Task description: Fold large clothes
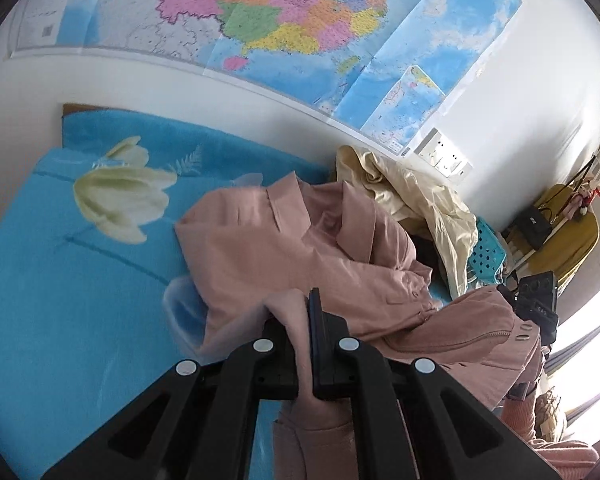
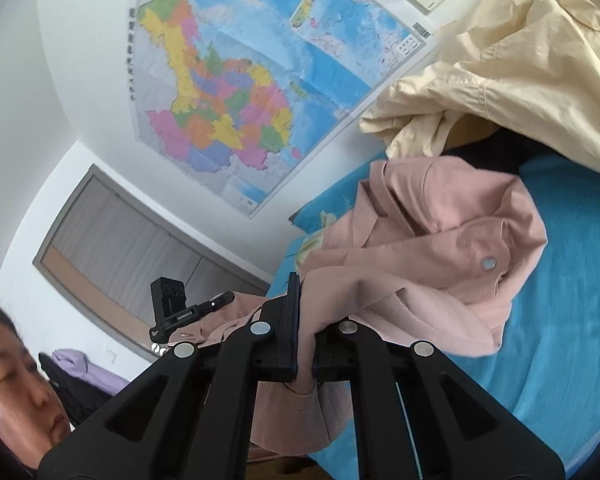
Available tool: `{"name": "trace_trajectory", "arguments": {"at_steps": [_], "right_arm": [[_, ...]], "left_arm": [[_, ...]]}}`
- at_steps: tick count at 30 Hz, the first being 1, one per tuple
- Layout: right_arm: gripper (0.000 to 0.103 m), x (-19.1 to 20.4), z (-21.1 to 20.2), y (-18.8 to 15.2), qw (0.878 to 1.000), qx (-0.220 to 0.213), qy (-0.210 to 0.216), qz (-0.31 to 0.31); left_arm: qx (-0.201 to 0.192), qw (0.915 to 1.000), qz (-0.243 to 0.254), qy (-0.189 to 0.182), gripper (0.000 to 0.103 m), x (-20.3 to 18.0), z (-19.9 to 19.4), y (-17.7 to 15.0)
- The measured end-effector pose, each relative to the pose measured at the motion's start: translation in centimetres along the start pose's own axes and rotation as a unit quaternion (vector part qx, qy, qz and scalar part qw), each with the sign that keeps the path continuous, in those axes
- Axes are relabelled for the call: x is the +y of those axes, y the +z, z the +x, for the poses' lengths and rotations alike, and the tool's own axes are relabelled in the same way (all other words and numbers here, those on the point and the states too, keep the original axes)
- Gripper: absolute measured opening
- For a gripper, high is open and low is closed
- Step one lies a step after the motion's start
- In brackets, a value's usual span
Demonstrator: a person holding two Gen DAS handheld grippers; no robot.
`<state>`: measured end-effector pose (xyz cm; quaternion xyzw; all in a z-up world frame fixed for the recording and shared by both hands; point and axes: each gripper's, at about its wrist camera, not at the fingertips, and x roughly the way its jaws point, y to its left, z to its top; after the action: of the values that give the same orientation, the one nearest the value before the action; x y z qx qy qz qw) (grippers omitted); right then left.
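A large pink jacket (image 1: 284, 248) lies crumpled on the blue flowered bedspread (image 1: 60, 280), collar toward the wall. My left gripper (image 1: 300, 312) is shut on a fold of the jacket's pink fabric, which runs down between its black fingers. In the right wrist view the same pink jacket (image 2: 440, 248) shows a round snap button, and my right gripper (image 2: 306, 312) is shut on another part of its edge, lifted off the bed. The right gripper's black body (image 1: 536, 300) appears at the right of the left wrist view, and the left gripper's body (image 2: 172, 312) at the left of the right wrist view.
A cream garment (image 1: 420, 200) is heaped behind the jacket near the wall; it fills the upper right as the cream garment (image 2: 520, 80). A teal perforated basket (image 1: 486, 252) sits beside it. A map (image 1: 300, 20) hangs on the wall. A person's head is at lower left.
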<state>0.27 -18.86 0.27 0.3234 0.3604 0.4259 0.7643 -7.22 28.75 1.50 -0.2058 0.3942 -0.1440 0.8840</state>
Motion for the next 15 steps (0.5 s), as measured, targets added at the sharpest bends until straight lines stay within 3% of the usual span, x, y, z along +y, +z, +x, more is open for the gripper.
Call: {"name": "trace_trajectory", "arguments": {"at_steps": [15], "right_arm": [[0.005, -4.0, 3.2, 5.7, 0.998, -0.003, -0.029, 0.047]], "left_arm": [[0.036, 0.9984, -0.009, 0.042, 0.004, 1.3, 4.6, 6.6]]}}
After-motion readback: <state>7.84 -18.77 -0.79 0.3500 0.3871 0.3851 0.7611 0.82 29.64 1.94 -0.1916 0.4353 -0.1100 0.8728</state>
